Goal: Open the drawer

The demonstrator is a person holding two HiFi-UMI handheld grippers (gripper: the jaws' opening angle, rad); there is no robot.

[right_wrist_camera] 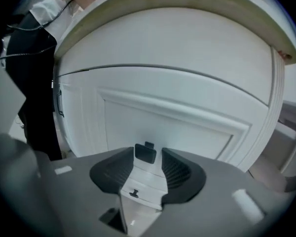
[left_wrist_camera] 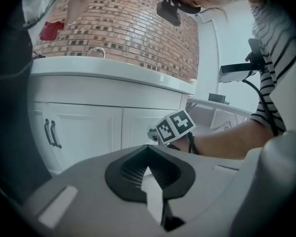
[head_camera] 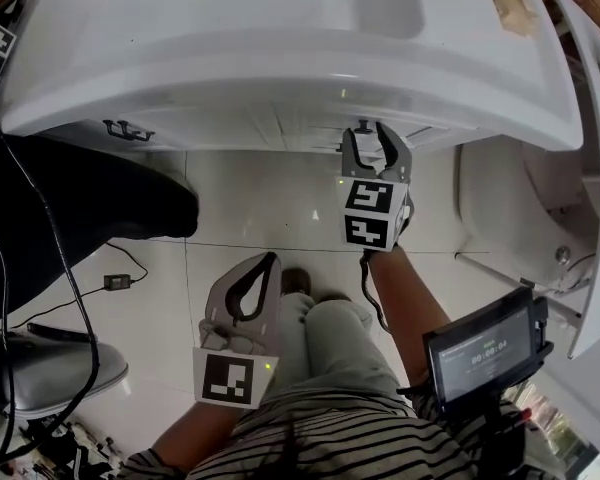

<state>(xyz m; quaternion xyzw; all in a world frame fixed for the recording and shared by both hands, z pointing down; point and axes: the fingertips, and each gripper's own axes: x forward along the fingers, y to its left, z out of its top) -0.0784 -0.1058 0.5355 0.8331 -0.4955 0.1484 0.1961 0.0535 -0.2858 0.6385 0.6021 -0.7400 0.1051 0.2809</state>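
The white vanity (head_camera: pixel 280 78) has a stack of small white drawers in its front (right_wrist_camera: pixel 144 176). A dark drawer handle (right_wrist_camera: pixel 147 155) stands between the jaws of my right gripper (right_wrist_camera: pixel 148 150), and the pads do not press on it. A smaller handle (right_wrist_camera: pixel 133 193) shows on the drawer below. In the head view my right gripper (head_camera: pixel 368 131) reaches under the counter edge, jaws apart. My left gripper (head_camera: pixel 271 259) hangs lower and nearer to me, above the floor, shut with nothing in it. Its tips (left_wrist_camera: pixel 148 148) meet, away from the cabinet.
Two dark door handles (head_camera: pixel 128 128) sit on the cabinet left of the drawers. A person in dark trousers (head_camera: pixel 90 218) stands at the left, with cables (head_camera: pixel 120 280) on the tiled floor. A white fixture (head_camera: pixel 515 198) stands at the right. A small monitor (head_camera: pixel 485 353) hangs by my right arm.
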